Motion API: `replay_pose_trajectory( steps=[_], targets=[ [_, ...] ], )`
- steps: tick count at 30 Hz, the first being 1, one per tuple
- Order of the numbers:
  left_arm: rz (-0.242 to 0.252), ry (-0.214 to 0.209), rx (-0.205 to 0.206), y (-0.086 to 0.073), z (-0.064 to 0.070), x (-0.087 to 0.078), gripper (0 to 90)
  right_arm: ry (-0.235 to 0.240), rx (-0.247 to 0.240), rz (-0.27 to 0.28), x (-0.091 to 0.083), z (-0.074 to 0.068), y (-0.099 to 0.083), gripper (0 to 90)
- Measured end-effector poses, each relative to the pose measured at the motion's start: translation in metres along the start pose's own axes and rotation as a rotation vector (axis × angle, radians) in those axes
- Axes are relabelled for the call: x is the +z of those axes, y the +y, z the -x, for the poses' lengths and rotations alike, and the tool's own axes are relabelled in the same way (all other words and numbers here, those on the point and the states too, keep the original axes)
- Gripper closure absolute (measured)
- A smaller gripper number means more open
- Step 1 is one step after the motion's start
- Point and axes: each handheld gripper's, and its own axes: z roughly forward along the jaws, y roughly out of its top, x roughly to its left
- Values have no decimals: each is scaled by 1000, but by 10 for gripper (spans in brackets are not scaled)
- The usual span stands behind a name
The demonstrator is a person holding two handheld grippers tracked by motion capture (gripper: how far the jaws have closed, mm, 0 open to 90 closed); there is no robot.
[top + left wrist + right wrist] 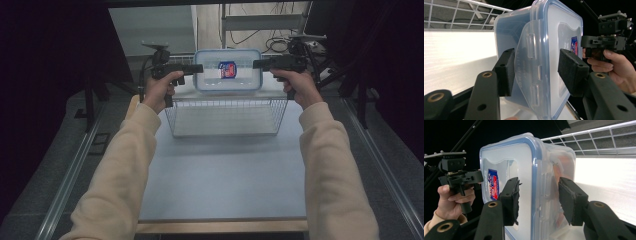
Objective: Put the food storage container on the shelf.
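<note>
1. Two cream sleeves come in from the near edge in the high view, one hand on each tool. The left tool (192, 69) and the right tool (260, 63) meet the two short ends of one clear lidded box (227, 70), held up over the far side of a single wire basket (225, 116) that stands on the counter (220, 175). One red and blue label (227, 69) shows on the lid.

2. Black jaws rise close in the left gripper view. They sit on either side of the box's end, at its latch flap (529, 62); the left pad seems to touch the wall, while the right pad looks a shade off the lid, so I can't tell whether this tool is really clamped. The other hand (614, 67) and its tool show at the far end.

3. Both jaws in the right gripper view straddle the opposite end, pads close on each face, but again I can't tell whether they press.

4. My worry: the smooth plastic could slip or twist out if either hold is loose, or if the hands move unevenly, and the box would drop onto the basket rim.
</note>
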Motion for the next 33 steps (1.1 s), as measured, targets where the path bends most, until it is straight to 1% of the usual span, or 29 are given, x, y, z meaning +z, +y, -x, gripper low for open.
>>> replay_pose_trajectory(
  steps=[5, 7, 9, 11, 12, 14, 17, 22, 27, 29, 30, 31, 32, 33],
  targets=[
    [14, -1, -49, 4, -6, 5, 487, -14, 19, 1, 3, 3, 4, 522],
    [21, -4, -70, 6, -8, 7, 486, -13, 34, 9, 5, 6, 4, 522],
    [19, -5, -83, 7, -11, 9, 485, -12, 48, 14, 6, 8, 5, 522],
    [26, -10, -102, 8, -13, 11, 485, -24, 52, 17, 7, 8, 6, 519],
    [26, -10, -102, 8, -13, 11, 485, -24, 52, 17, 7, 8, 6, 519],
    [28, -13, -116, 8, -15, 12, 484, -37, 72, 22, 8, 7, 6, 517],
    [25, -12, -122, 9, -16, 13, 482, -46, 93, 27, 9, 8, 7, 515],
    [17, -10, -145, 11, -18, 14, 479, -62, 133, 26, 11, 8, 8, 513],
    [15, -11, -161, 11, -20, 15, 476, -76, 162, 31, 13, 8, 8, 512],
    [14, -9, -172, 11, -21, 15, 475, -87, 165, 26, 14, 8, 9, 510],
    [14, -9, -172, 11, -21, 15, 474, -91, 176, 27, 14, 8, 10, 509],
    [8, -7, -184, 11, -21, 16, 473, -94, 183, 25, 15, 8, 10, 508],
    [8, -7, -184, 11, -21, 16, 472, -94, 183, 25, 15, 8, 10, 508],
    [5, -6, -188, 11, -22, 16, 469, -106, 196, 29, 16, 9, 10, 506]
  ],
)
